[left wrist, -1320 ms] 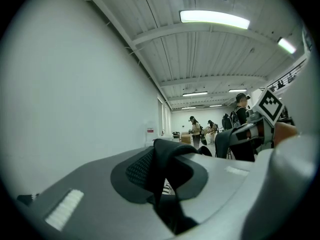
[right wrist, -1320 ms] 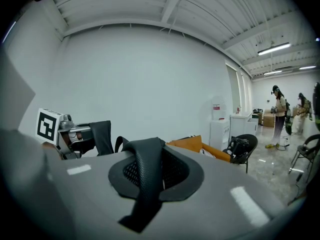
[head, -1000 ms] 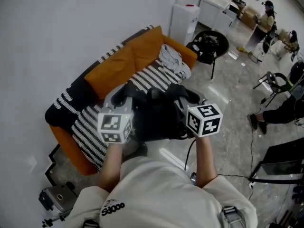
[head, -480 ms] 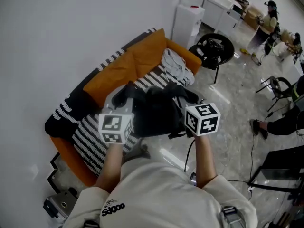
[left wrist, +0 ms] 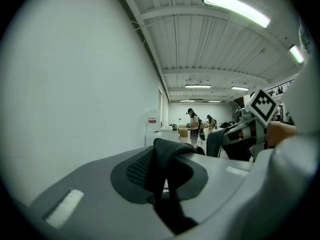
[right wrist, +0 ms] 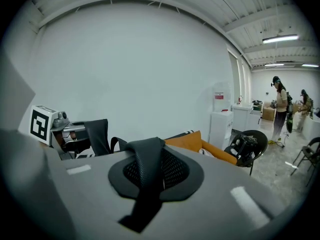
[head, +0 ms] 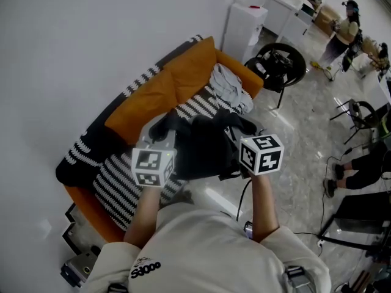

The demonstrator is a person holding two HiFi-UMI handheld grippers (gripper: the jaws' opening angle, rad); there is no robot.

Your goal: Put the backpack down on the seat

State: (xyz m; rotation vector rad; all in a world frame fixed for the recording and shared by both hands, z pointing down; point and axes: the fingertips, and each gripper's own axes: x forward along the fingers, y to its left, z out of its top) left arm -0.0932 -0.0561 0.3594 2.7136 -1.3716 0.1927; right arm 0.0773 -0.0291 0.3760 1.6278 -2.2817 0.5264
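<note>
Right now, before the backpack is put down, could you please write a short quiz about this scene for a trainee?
1. True or false: only the left gripper holds the backpack.
2. What lies on the sofa, at the end nearest the white water dispenser? A) grey clothes B) a laptop C) a box
3. Fill in: the right gripper is shut on a black ___ of the backpack.

Key: 1 false, both grippers hold it; 2 A; 3 strap.
</note>
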